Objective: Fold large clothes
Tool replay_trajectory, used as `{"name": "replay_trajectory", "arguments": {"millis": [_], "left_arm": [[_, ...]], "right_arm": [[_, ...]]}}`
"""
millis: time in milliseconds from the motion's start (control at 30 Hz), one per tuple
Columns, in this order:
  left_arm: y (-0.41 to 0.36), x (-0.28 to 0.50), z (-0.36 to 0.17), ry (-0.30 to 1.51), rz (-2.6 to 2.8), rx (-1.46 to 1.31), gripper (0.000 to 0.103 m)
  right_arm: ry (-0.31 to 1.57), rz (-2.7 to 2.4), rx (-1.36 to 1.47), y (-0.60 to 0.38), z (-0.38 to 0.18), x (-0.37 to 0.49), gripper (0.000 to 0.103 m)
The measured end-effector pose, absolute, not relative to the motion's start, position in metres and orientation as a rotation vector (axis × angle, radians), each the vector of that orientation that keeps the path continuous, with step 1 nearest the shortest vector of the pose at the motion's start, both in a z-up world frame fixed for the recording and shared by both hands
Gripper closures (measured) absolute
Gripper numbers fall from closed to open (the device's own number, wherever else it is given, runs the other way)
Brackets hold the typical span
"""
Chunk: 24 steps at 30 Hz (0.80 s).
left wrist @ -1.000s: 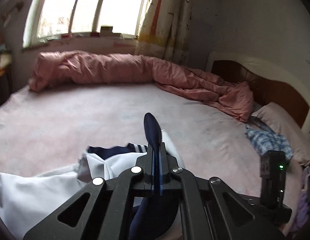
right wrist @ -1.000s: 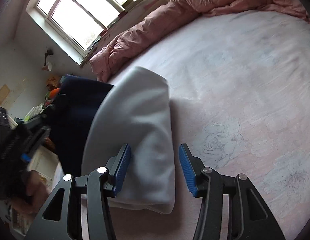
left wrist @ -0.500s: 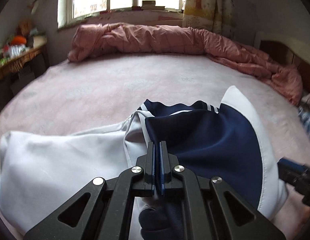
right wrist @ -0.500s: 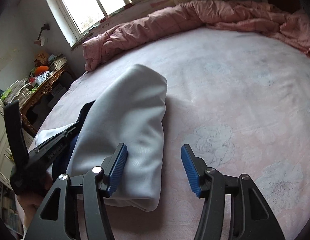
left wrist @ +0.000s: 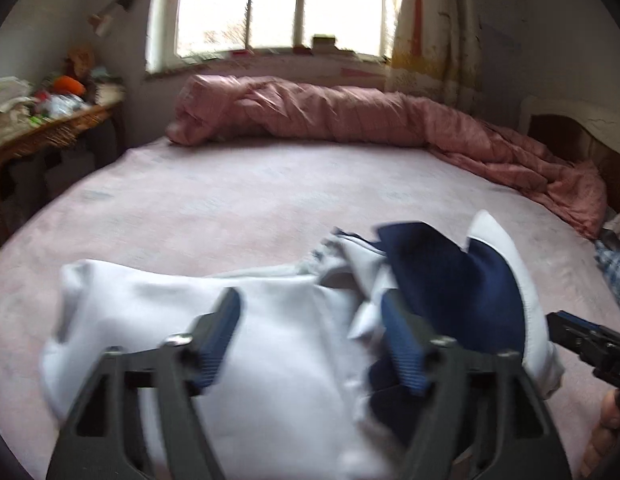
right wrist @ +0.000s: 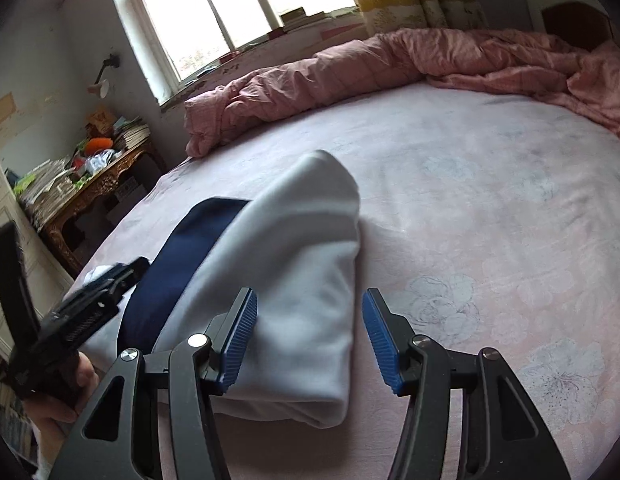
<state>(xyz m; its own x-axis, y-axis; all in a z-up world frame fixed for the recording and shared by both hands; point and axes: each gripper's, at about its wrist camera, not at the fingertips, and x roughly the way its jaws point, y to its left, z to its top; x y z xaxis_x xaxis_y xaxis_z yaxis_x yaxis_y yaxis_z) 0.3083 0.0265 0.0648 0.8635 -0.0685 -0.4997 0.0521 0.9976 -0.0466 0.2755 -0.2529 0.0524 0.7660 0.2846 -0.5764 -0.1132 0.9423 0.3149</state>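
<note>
White-and-navy garment (left wrist: pixel 269 320) lies folded on the pink bed (left wrist: pixel 229 200), directly beneath and ahead of both claws. The left gripper (left wrist: pixel 310 332), clamped on the cloth half a second ago, is now opening, fabric released below it. The right gripper (right wrist: pixel 307 336) stands apart, straddling the fold's edge unpressed. Judgement: this fold is laid.
</note>
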Motion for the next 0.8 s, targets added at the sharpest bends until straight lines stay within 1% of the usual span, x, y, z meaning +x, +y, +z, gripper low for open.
{"name": "replay_trajectory", "arguments": {"millis": [100, 133, 167, 200, 233, 267, 367, 467, 500, 567, 633, 700, 800], "left_arm": [[0.046, 0.293, 0.072, 0.498, -0.037, -0.002, 0.025], [0.053, 0.288, 0.075, 0.496, -0.025, 0.005, 0.023], [0.06, 0.283, 0.077, 0.49, -0.009, 0.011, 0.018], [0.068, 0.277, 0.079, 0.485, 0.008, 0.017, 0.016], [0.075, 0.272, 0.081, 0.479, 0.029, 0.022, 0.009], [0.083, 0.267, 0.082, 0.473, 0.056, 0.027, 0.004], [0.107, 0.256, 0.079, 0.491, 0.127, 0.044, 0.002], [0.133, 0.252, 0.067, 0.585, 0.135, 0.005, 0.002], [0.144, 0.251, 0.061, 0.643, 0.116, -0.058, 0.002], [0.172, 0.247, 0.047, 0.781, 0.031, -0.315, 0.002], [0.191, 0.237, 0.033, 0.829, -0.079, -0.572, 0.002], [0.196, 0.236, 0.021, 0.871, -0.12, -0.663, 0.002], [0.196, 0.247, 0.009, 0.887, -0.096, -0.671, 0.002]], "right_arm": [[0.609, 0.218, 0.223, -0.244, 0.059, 0.266, 0.045], [0.594, 0.21, 0.212, -0.242, 0.061, 0.263, 0.038], [0.582, 0.2, 0.202, -0.241, 0.062, 0.262, 0.028], [0.572, 0.186, 0.192, -0.239, 0.062, 0.26, 0.024], [0.564, 0.167, 0.178, -0.238, 0.061, 0.26, 0.021], [0.56, 0.133, 0.151, -0.235, 0.061, 0.259, 0.021], [0.561, 0.113, 0.119, -0.233, 0.059, 0.261, 0.021], [0.554, 0.122, 0.144, -0.237, 0.061, 0.259, 0.017], [0.55, 0.123, 0.15, -0.239, 0.061, 0.259, 0.017], [0.548, 0.117, 0.143, -0.238, 0.062, 0.257, 0.017], [0.544, 0.108, 0.128, -0.237, 0.062, 0.256, 0.017], [0.54, 0.111, 0.118, -0.234, 0.063, 0.255, 0.017], [0.528, 0.119, 0.105, -0.23, 0.065, 0.251, 0.017]]}}
